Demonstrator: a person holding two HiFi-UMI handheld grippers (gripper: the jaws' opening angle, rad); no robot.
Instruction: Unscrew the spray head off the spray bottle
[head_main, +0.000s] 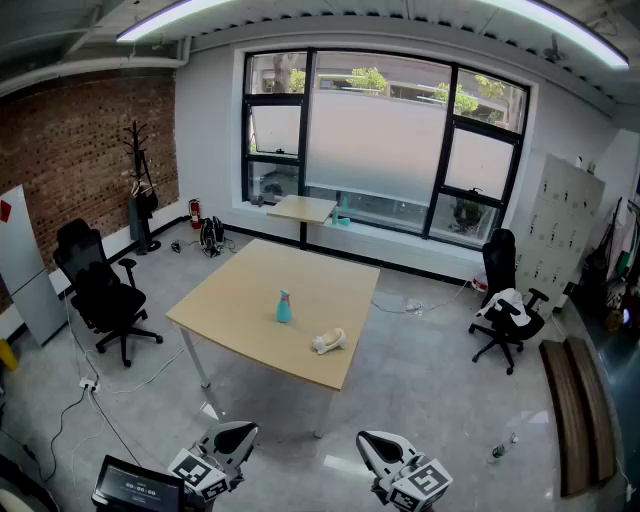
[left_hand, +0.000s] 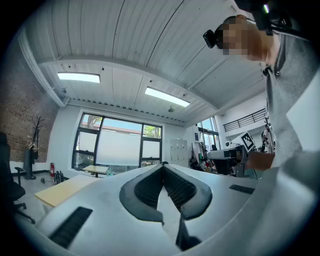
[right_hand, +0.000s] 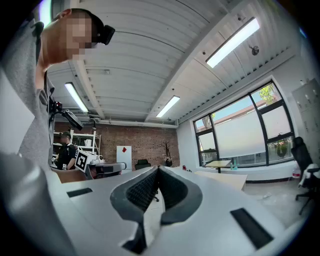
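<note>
Item: spray bottle, standing upright near the middle of the desk, untouched, its head apparently on. A white object is lying closer to the desk's near edge. Left gripper and right gripper are hanging well short of the desk, both clenched on nothing. Risks: reaching in with jaws unopened would likely topple the bottle. Twisting the head with the body unpinned would probably spin the whole bottle.

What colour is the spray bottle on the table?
The spray bottle is teal-blue with a paler top; the head view shows it best.
</note>
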